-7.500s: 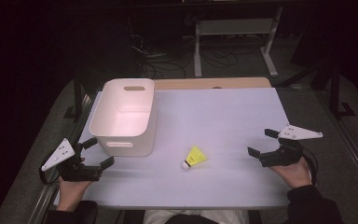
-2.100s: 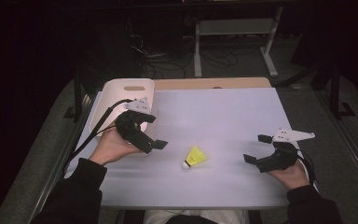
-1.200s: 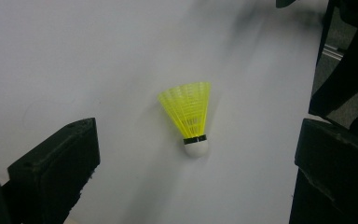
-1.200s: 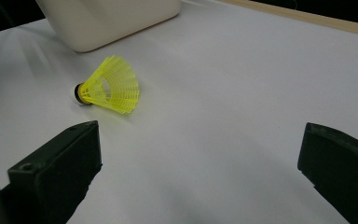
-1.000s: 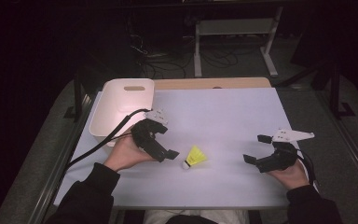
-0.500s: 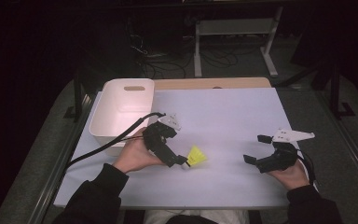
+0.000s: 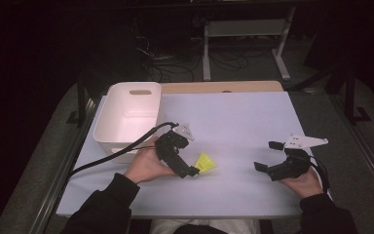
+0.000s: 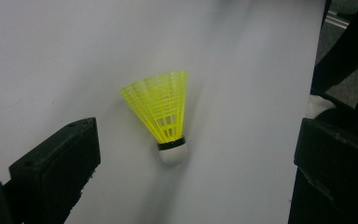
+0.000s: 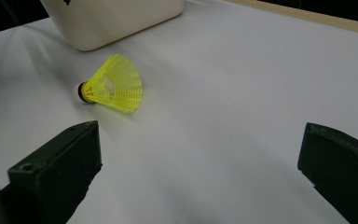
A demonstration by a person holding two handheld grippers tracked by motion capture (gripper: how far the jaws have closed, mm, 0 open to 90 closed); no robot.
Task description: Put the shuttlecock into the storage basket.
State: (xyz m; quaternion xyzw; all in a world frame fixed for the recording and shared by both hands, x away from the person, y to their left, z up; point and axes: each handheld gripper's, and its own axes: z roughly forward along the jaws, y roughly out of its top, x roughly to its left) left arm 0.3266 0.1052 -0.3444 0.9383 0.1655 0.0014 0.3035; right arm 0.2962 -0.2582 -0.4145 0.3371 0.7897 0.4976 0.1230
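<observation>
Hovering over the yellow shuttlecock on the table, left hand-held gripper had jaws apart; right hand-held gripper also apart.

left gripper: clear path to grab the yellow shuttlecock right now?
Probably yes. The left gripper is open right at the shuttlecock, which lies on its side on the mat between the jaws with nothing in between; the white bin stands behind it.
</observation>
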